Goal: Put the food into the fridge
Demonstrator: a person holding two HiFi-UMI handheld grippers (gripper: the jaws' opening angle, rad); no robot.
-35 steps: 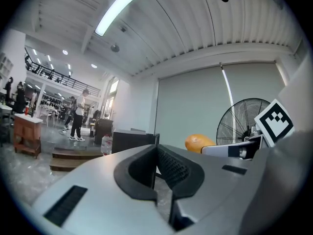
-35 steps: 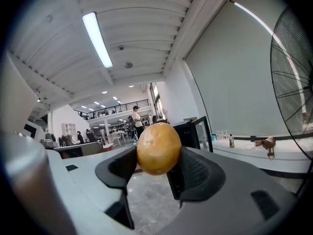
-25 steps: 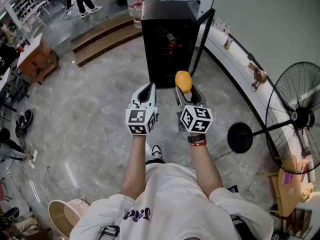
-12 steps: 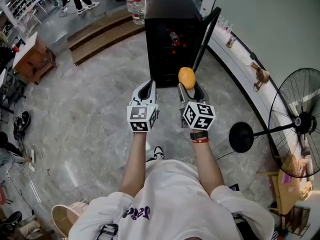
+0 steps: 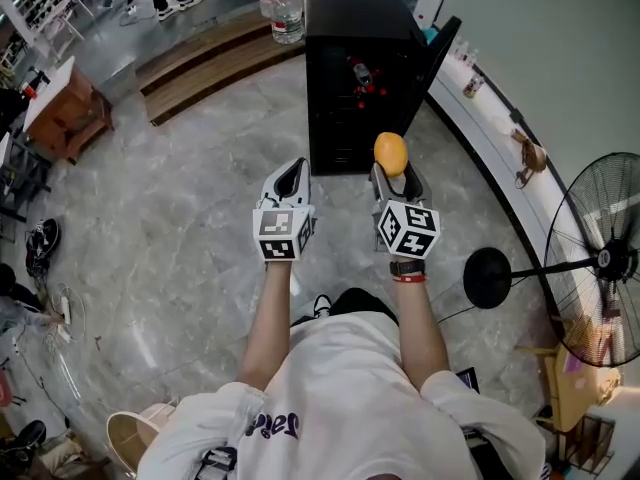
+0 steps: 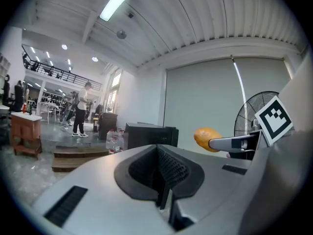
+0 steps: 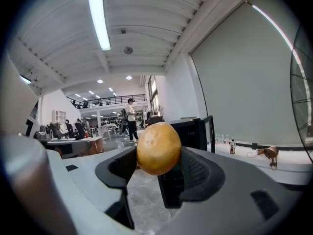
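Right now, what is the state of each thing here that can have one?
fridge, door open.
fruit, gripped, off the floor.
right tongs, shut on the fruit.
left tongs, shut, empty.
fan, upright; cannot tell if it runs.

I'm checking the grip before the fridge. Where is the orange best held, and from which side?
Grip the orange across its widest middle, pads on opposite sides, coming from the near side. It is round, so an off-centre pinch would likely slip. The right gripper holds it so.
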